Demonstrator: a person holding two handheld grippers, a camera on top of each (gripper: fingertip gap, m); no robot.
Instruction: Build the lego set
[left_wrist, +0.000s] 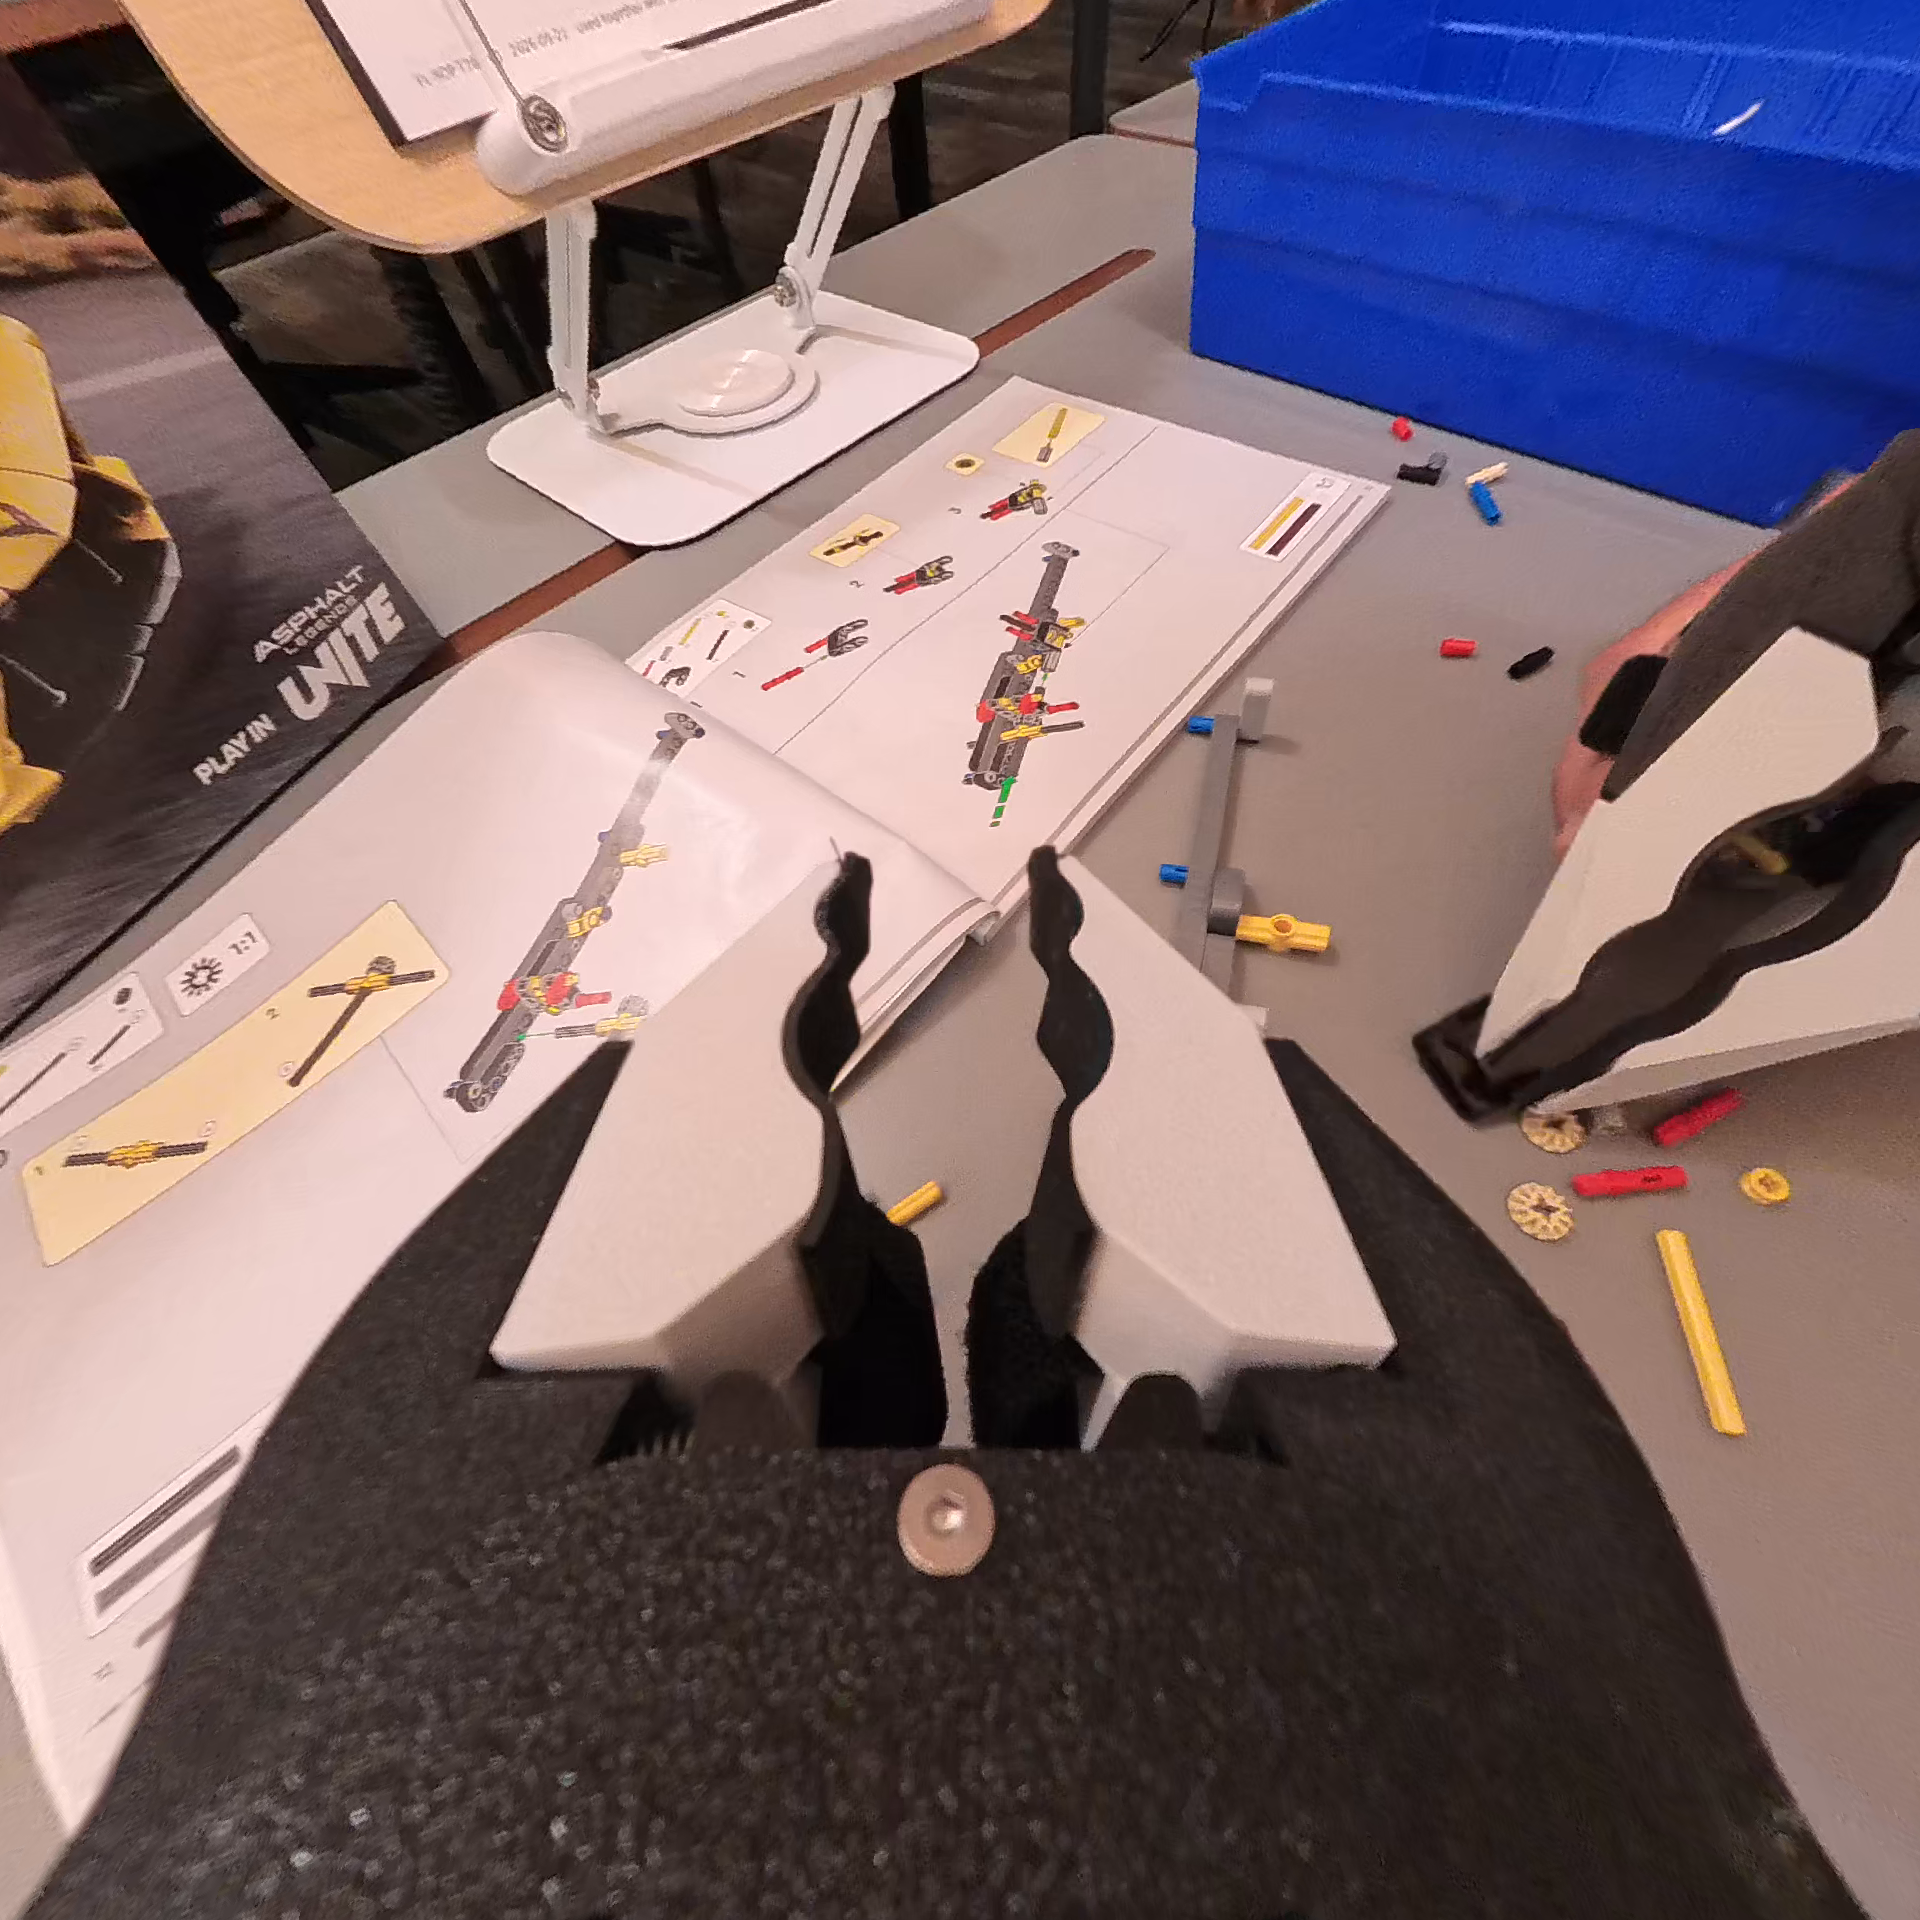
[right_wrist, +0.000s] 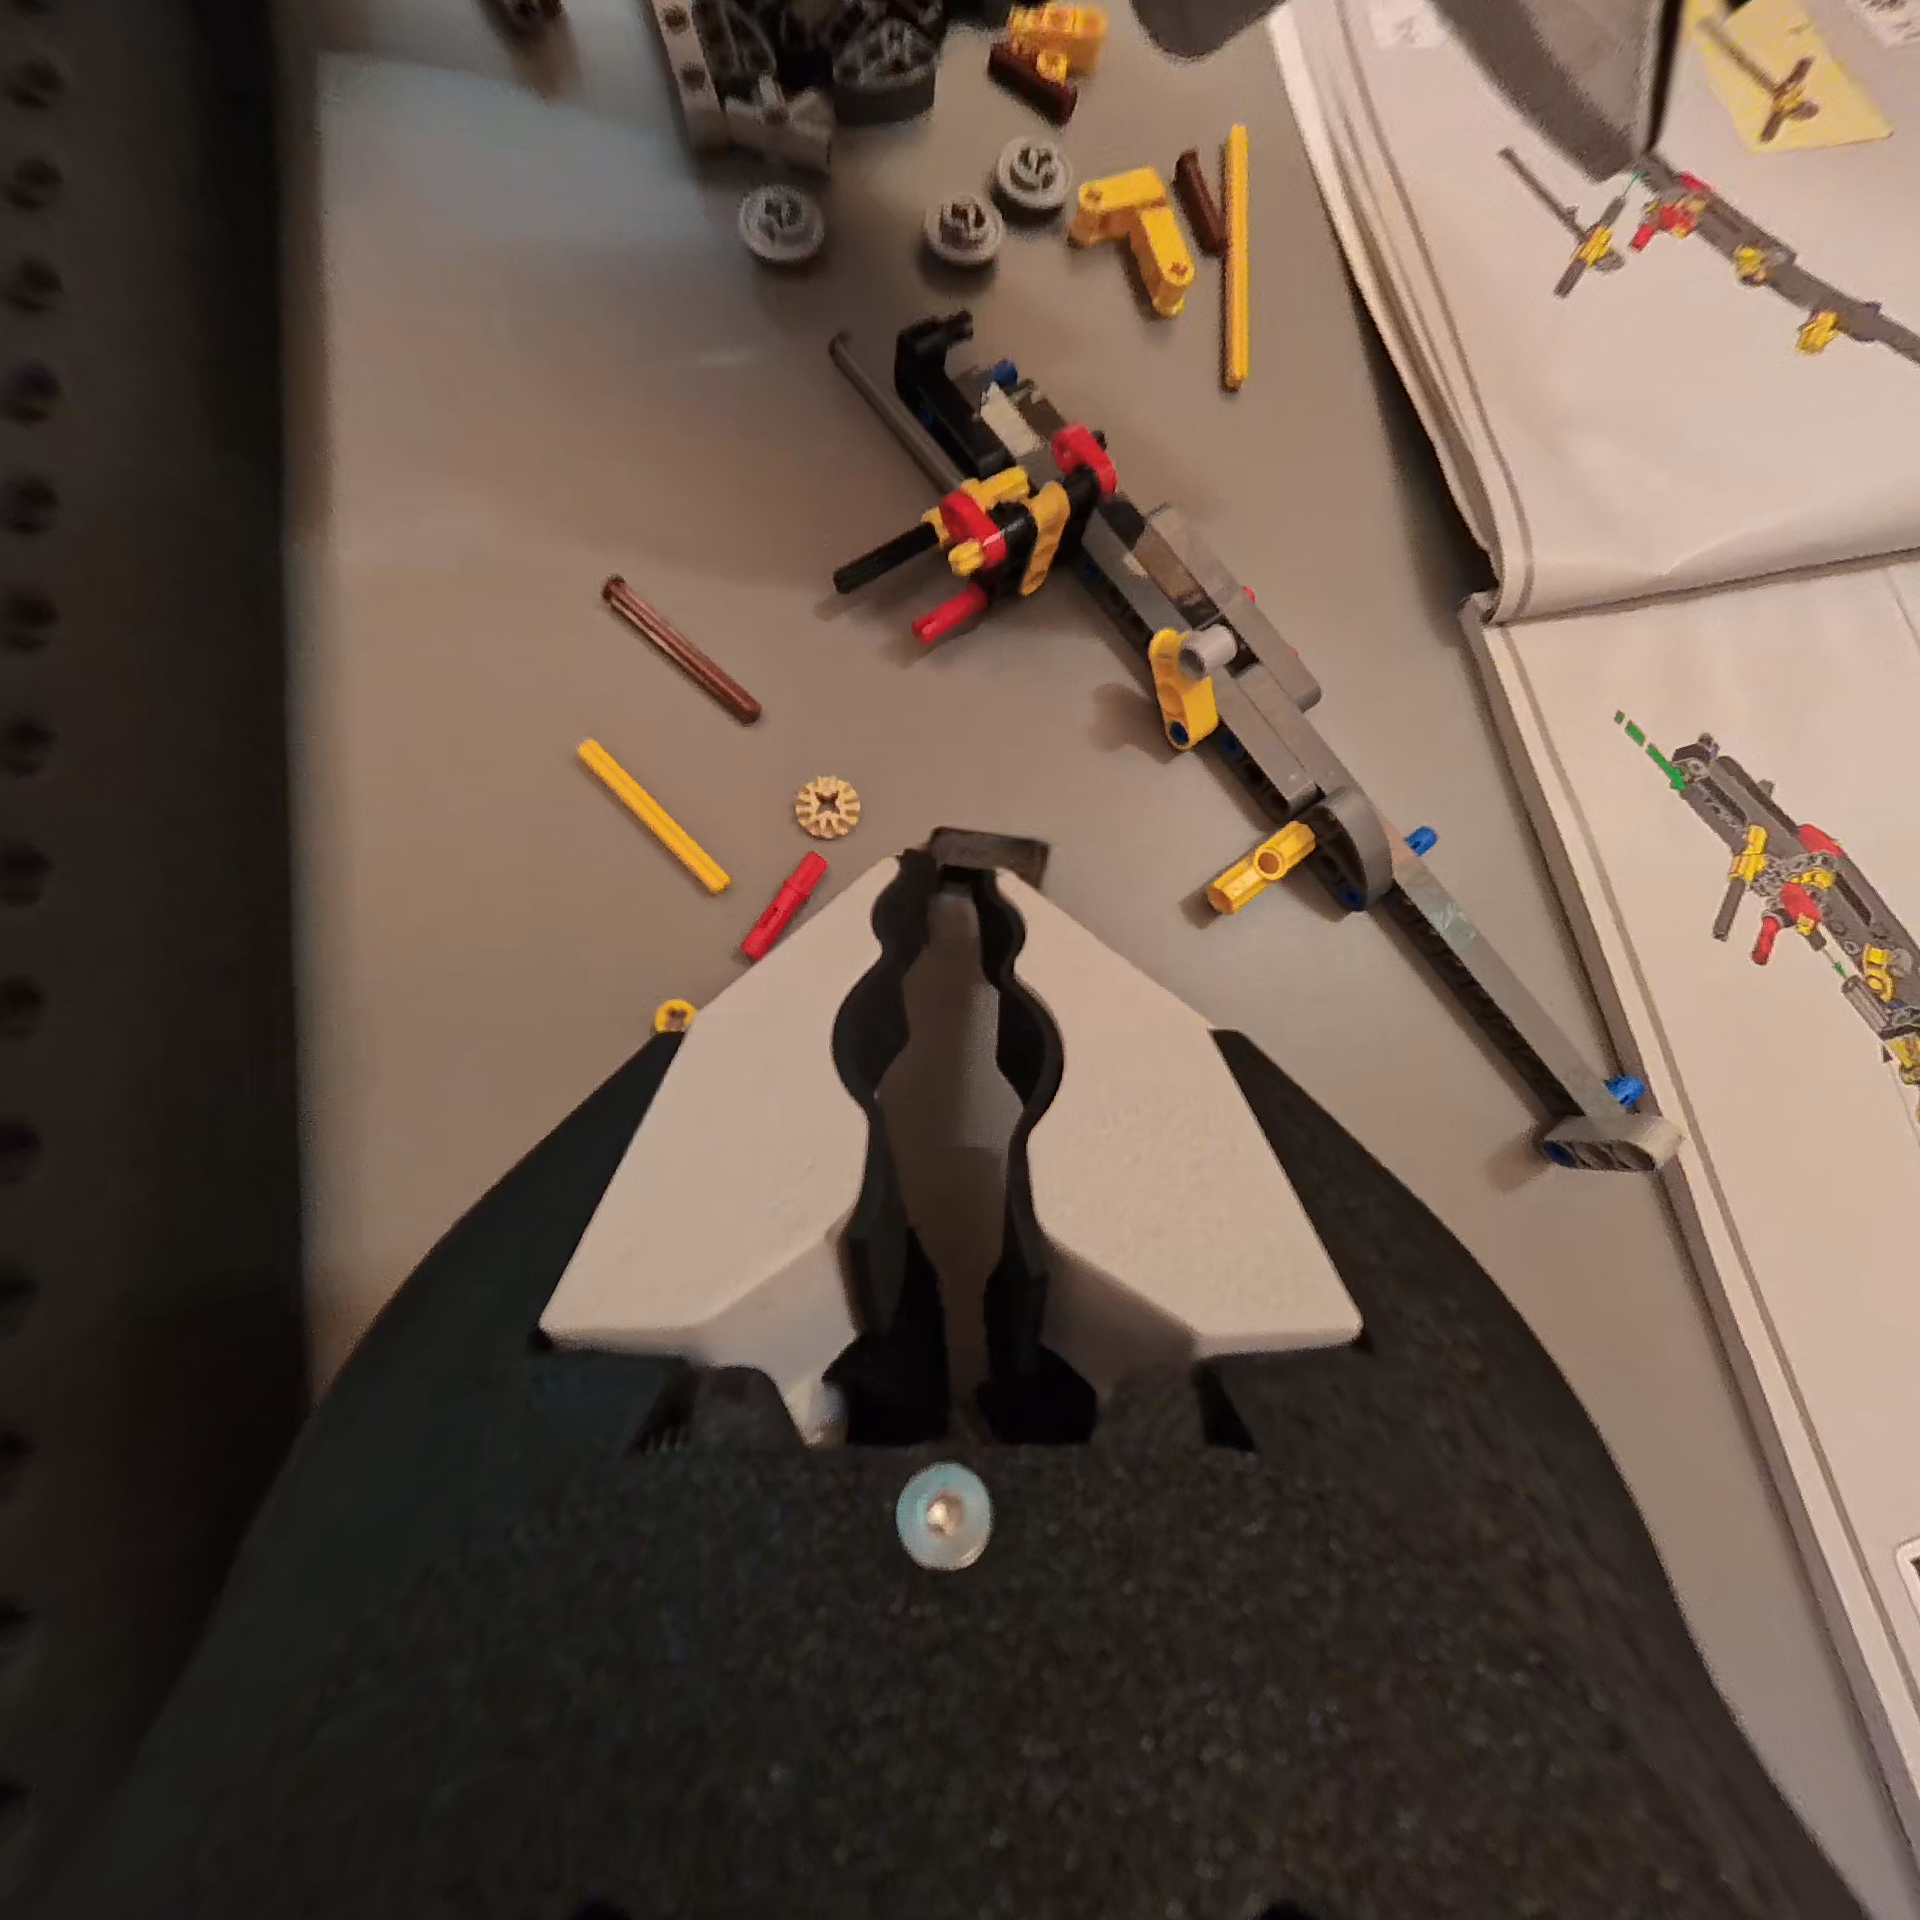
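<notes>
On the grey desk (left_wrist: 1351, 1558) stand a blue plastic bin (left_wrist: 1558, 260) and a white stand (left_wrist: 727, 416) that carries a wooden board (left_wrist: 312, 156).

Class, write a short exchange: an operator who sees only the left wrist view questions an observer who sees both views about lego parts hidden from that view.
Operator: My own tongs hide most of the grey assembly. What sits on it?
Observer: A red and yellow cluster with a black axle sticking out.
Operator: Any loose axle I miss?
Observer: A brown axle lies loose beside the assembly.
</notes>
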